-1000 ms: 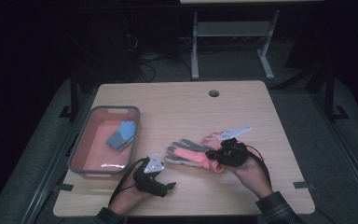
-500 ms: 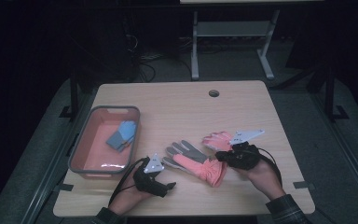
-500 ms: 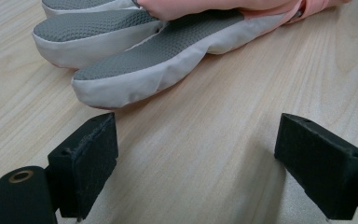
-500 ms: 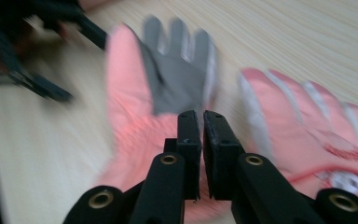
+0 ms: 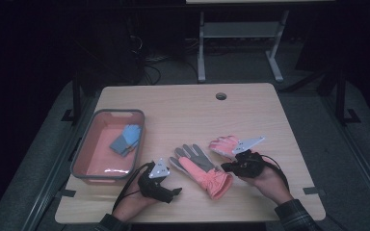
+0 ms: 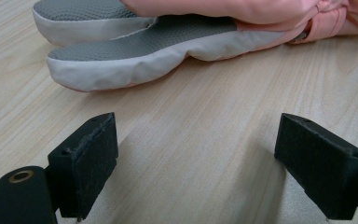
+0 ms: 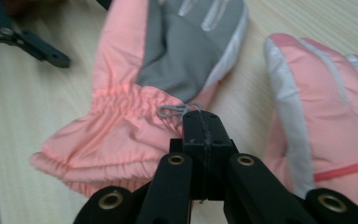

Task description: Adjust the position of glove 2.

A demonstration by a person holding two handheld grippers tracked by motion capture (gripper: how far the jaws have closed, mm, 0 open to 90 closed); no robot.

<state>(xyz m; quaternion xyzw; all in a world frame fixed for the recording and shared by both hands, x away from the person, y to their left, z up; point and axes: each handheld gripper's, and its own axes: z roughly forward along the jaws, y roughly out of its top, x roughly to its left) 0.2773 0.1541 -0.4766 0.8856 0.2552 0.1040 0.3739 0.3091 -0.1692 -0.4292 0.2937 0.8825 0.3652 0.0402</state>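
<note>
A pink glove with a grey palm [image 5: 200, 168] [image 7: 168, 60] lies palm up at the table's front middle. A second pink glove [image 5: 224, 143] [image 7: 326, 116] lies back up just to its right. My right gripper [image 5: 227, 167] [image 7: 200, 123] is at the first glove's cuff. Its jaws have just been closing, and they are now shut on that glove's thin grey loop [image 7: 175, 110]. My left gripper [image 5: 173, 188] [image 6: 196, 172] rests low on the table left of the glove. It is open, with bare wood between its pads, and the glove's grey fingers [image 6: 135, 51] lie just ahead.
A grey-rimmed pink bin [image 5: 108, 113] stands at the table's left and holds a blue and grey glove [image 5: 125, 139]. A round cable hole [image 5: 221, 96] sits near the table's [image 5: 183, 110] far edge. Beyond the table are a dark floor and a metal stand.
A second ago the two pink gloves lay bunched together. They now lie apart, the back-up one farther right. My right hand has shifted right and slightly nearer. The left hand stayed put.
</note>
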